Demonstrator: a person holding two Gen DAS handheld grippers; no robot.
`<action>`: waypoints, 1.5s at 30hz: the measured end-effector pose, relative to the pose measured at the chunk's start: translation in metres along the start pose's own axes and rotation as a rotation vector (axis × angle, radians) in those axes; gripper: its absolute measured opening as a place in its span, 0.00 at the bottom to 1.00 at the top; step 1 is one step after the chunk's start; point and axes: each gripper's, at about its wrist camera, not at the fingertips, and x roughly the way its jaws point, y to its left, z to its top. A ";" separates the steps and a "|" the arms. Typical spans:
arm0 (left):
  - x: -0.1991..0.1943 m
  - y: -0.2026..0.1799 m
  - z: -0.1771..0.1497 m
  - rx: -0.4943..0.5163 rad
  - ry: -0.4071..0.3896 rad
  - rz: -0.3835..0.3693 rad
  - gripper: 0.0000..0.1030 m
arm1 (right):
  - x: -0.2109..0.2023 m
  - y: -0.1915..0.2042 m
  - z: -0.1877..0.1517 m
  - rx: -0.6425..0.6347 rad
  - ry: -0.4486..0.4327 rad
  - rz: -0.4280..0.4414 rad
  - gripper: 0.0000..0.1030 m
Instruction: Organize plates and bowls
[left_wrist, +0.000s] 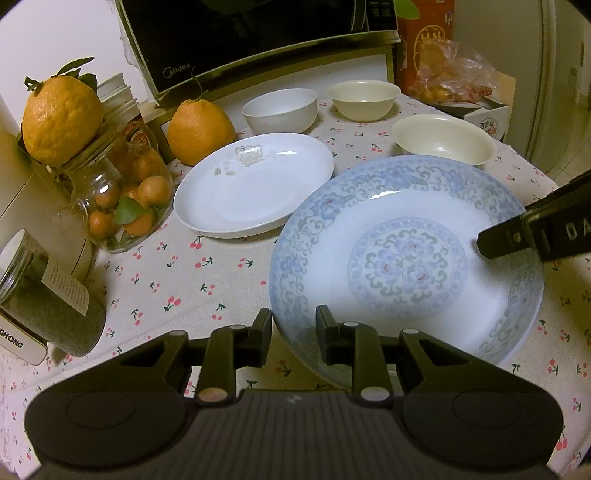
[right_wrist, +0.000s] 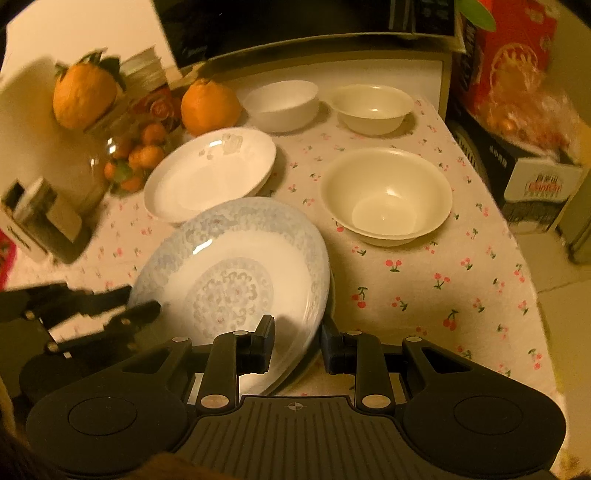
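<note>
A blue-patterned plate (left_wrist: 406, 254) is tilted above the cherry-print tablecloth, held at two edges. My left gripper (left_wrist: 293, 332) straddles its near-left rim, fingers close on it. My right gripper (right_wrist: 297, 341) straddles the plate's (right_wrist: 236, 273) right rim; its finger (left_wrist: 517, 236) shows over the plate at the right of the left wrist view. A plain white plate (left_wrist: 255, 182) with a grey flower lies behind. A white bowl (left_wrist: 280, 109) and two cream bowls (left_wrist: 364, 99) (left_wrist: 443, 138) stand farther back.
A glass jar of small oranges (left_wrist: 122, 195) with a large orange (left_wrist: 61, 114) on top, another orange (left_wrist: 199, 131), a dark-filled jar (left_wrist: 40, 295), a microwave (left_wrist: 251, 40) and boxes (left_wrist: 480, 103) ring the table. The table's right edge (right_wrist: 532, 258) drops off.
</note>
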 end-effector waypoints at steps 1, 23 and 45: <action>0.000 0.000 0.000 -0.001 0.000 -0.001 0.23 | 0.000 0.002 0.000 -0.014 0.003 -0.010 0.25; -0.001 0.005 0.000 -0.029 0.007 -0.035 0.24 | 0.005 0.002 0.002 -0.011 0.059 -0.027 0.27; -0.012 0.024 0.010 -0.172 -0.009 -0.126 0.74 | 0.000 -0.014 0.009 0.126 0.064 0.114 0.56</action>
